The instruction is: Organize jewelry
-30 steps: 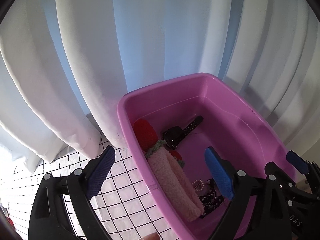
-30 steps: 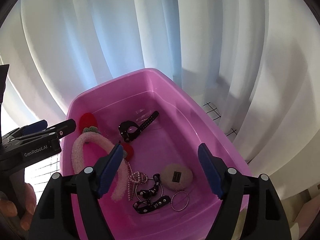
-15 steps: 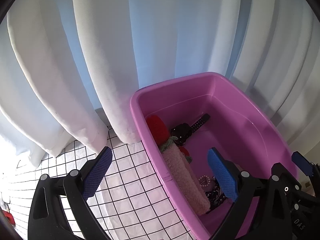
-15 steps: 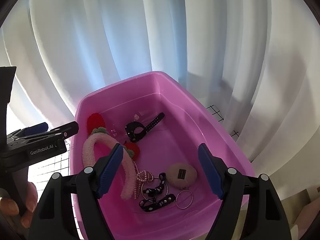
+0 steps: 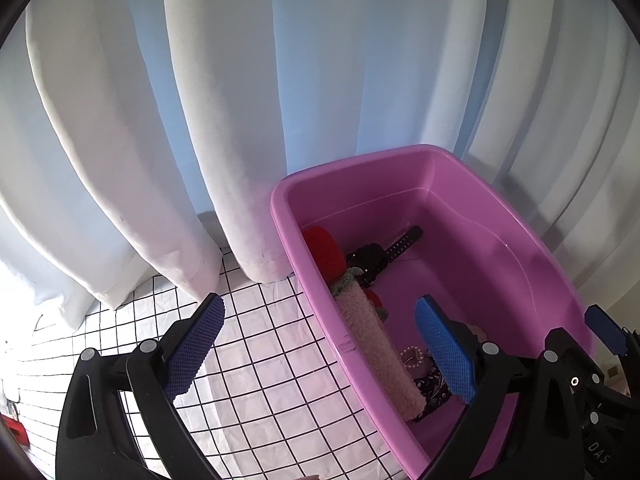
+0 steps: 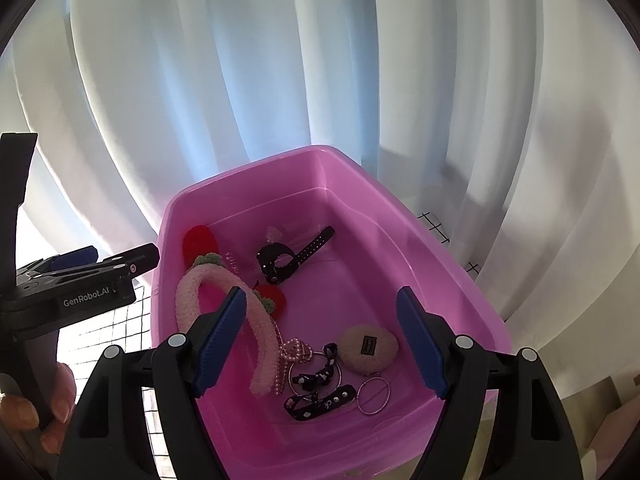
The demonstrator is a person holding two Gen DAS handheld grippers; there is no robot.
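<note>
Right wrist view: both tools spread wide, empty, right tool (image 6: pixel 322 344) over pink tub (image 6: pixel 440 248), curtain (image 6: pixel 320 60) behind.

The left gripper (image 5: pixel 320 352) is seen with its blue pads (image 5: pixel 196 344) spread wide, nothing held between them. One pad is placed over the gridded cloth (image 5: pixel 260 360) at 7 o'clock, the other over the pink tub (image 5: pixel 520 248) at 4 o'clock. In the tub a fuzzy pink headband (image 5: pixel 376 344) is laid along the near wall, with a red piece (image 5: pixel 324 248) and a black watch (image 5: pixel 376 260) beyond it. Pearls (image 5: pixel 414 356) and a dark strap (image 5: pixel 430 390) are partly hidden by the pad. White curtains (image 5: pixel 260 100) are hung behind. The right gripper (image 5: pixel 600 328) is glimpsed at 4 o'clock.
</note>
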